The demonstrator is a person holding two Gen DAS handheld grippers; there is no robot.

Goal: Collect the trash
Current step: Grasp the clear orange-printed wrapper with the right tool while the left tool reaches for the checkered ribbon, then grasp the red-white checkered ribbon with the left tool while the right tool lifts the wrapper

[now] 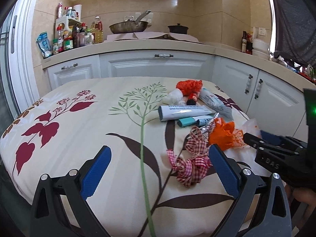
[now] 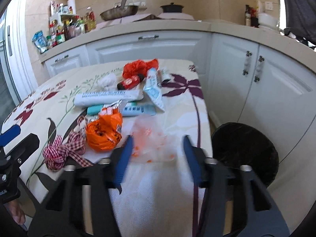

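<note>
Trash pile [image 2: 118, 102] near table edge [image 2: 205, 118], bin [image 2: 244, 150] beside

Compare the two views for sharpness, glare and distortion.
Left wrist view: sharp throughout, with a white glare streak on the grey tube and a sheen on the wall tiles; fisheye bends the counter edge. Right wrist view: motion blur smears the right gripper fingers and the clear plastic bag between them; the black bin stays dark and featureless.

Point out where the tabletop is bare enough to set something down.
The left half of the tablecloth is bare, from the gingham ribbon leftward. The right side is crowded: tubes, orange bag, red bag, clear plastic.
</note>
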